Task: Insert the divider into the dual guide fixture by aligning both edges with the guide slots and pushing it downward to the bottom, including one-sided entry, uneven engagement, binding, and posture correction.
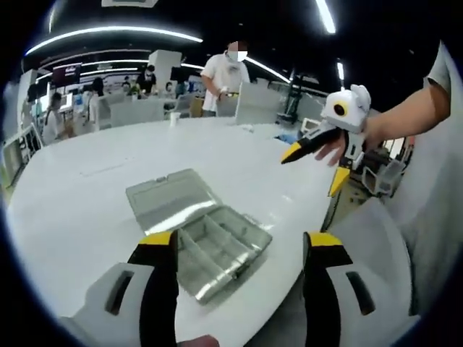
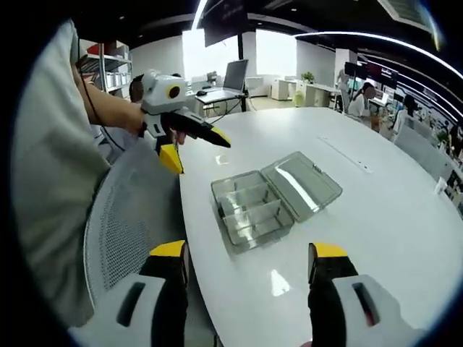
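The jaws of the left gripper are held wide apart with nothing between them, and the right gripper is likewise spread and empty. Both are kept raised above the white table, apparently because no grasp has been begun. Beyond the jaws, a clear compartment box is seen lying near the table edge, its hinged lid folded flat open so the interior can be reached. Dividers are seen standing inside the box; whether one is only part-seated cannot be told. A mesh chair is placed just beside the table, and people are seen in the background.
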Tool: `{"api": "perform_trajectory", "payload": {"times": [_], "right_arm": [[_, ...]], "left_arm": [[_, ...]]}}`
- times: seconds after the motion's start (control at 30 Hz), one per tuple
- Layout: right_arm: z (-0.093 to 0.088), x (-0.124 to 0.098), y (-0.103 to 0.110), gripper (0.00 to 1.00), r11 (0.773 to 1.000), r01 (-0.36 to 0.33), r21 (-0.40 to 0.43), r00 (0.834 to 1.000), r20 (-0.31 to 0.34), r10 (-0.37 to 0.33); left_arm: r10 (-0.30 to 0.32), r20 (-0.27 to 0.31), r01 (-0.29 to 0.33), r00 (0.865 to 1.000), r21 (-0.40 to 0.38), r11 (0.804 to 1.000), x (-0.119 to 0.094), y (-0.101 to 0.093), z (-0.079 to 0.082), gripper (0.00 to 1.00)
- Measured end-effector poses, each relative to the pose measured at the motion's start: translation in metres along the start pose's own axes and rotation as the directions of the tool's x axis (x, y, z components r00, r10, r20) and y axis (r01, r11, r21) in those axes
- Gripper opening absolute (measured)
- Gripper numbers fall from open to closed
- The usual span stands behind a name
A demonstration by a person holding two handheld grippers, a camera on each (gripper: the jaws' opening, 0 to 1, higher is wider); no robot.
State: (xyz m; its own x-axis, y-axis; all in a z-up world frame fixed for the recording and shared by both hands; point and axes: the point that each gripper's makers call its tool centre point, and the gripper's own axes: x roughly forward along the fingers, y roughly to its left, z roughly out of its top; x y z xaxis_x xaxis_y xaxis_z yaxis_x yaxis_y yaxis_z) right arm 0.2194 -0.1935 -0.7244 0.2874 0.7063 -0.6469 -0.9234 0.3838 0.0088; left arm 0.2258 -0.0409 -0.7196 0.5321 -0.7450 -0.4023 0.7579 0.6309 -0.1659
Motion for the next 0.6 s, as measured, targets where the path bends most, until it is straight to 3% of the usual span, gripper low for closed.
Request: {"api": "perform_trajectory", "payload": {"times": [0.27,0.6], "right_arm": [[-0.034,-0.01,-0.018,0.62,0.999,0.019,-0.037,0.996,-0.086,-0.022],[-0.066,-0.023,-0.034,0.61,0.997,0.039,-0.063,0.987,-0.154,-0.048]], "left_arm": [[-0.003,0.013,0.003,1.0,0.041,0.999,0.0,-0.007,0.002,0.7],[0.006,0.032,-0.007,0.999,0.031,1.0,-0.001,-0.006,0.004,0.71]]}}
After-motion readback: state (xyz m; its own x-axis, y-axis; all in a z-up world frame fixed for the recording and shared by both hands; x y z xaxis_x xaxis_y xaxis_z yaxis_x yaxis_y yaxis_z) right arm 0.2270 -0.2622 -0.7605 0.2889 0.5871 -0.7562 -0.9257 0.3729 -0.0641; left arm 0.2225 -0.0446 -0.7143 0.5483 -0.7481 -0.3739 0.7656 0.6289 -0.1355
